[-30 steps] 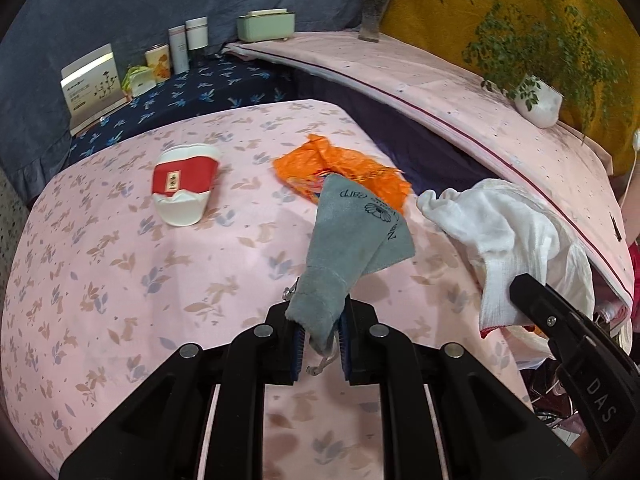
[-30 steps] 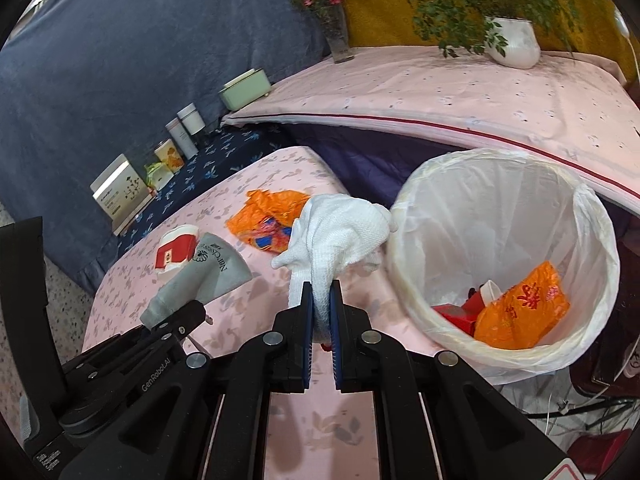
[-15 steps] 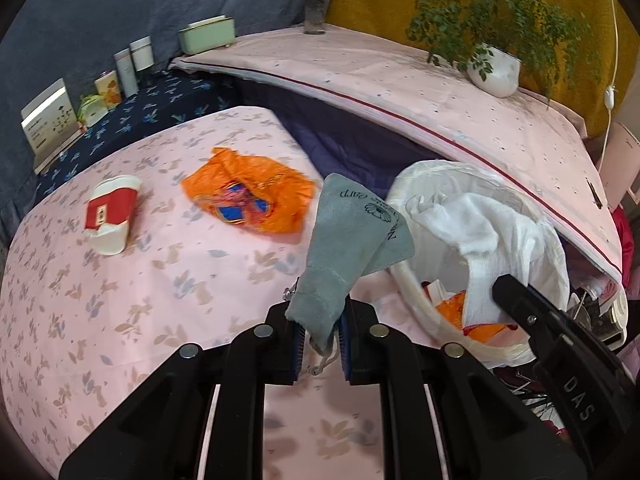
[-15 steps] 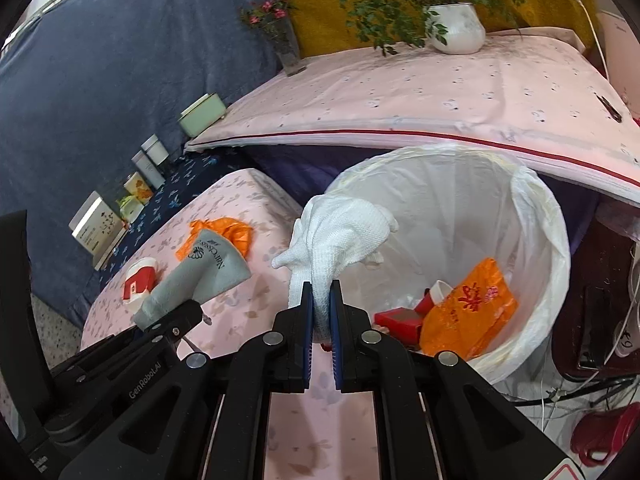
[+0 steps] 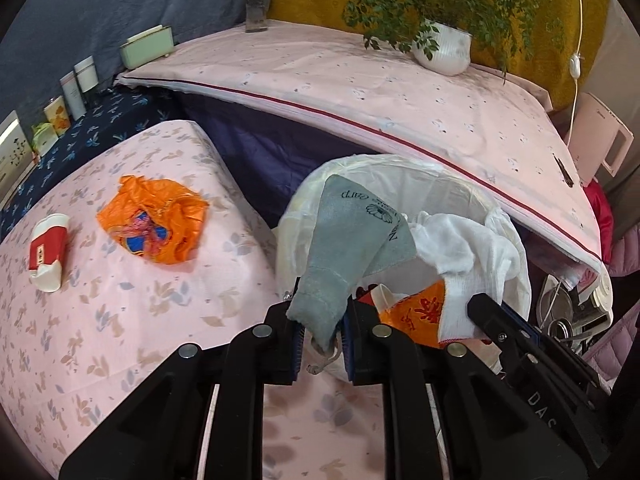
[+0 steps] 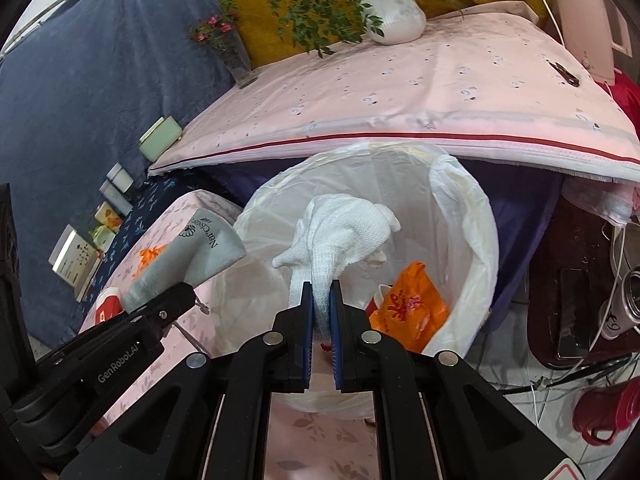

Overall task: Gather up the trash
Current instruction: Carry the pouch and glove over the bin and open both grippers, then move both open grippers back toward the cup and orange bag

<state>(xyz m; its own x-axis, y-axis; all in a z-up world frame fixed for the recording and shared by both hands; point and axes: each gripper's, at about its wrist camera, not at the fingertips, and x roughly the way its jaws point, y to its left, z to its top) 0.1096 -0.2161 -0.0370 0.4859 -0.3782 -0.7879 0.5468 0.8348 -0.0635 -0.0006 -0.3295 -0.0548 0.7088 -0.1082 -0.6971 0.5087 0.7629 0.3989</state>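
Note:
My left gripper [image 5: 320, 340] is shut on a grey pouch [image 5: 348, 248] and holds it over the near rim of the white-lined trash bin [image 5: 304, 216]. My right gripper [image 6: 320, 320] is shut on a white cloth glove [image 6: 340, 232] and holds it above the bin's opening [image 6: 452, 200]. An orange bag [image 6: 408, 304] and red scraps lie inside the bin. On the pink floral table [image 5: 120, 320] an orange wrapper [image 5: 156, 220] and a red and white paper cup [image 5: 48, 252] lie to the left.
A higher pink-covered surface [image 5: 360, 84] runs behind the bin, with a potted plant [image 5: 440, 44], a flower vase [image 5: 256, 4] and a green box [image 5: 148, 46]. Small bottles and cartons [image 5: 76, 88] stand at the far left. Cables and clutter [image 6: 600, 300] lie right of the bin.
Both grippers moved right from over the table to over the trash bin, still holding the pouch and the glove. The wrapper and cup now lie farther left.

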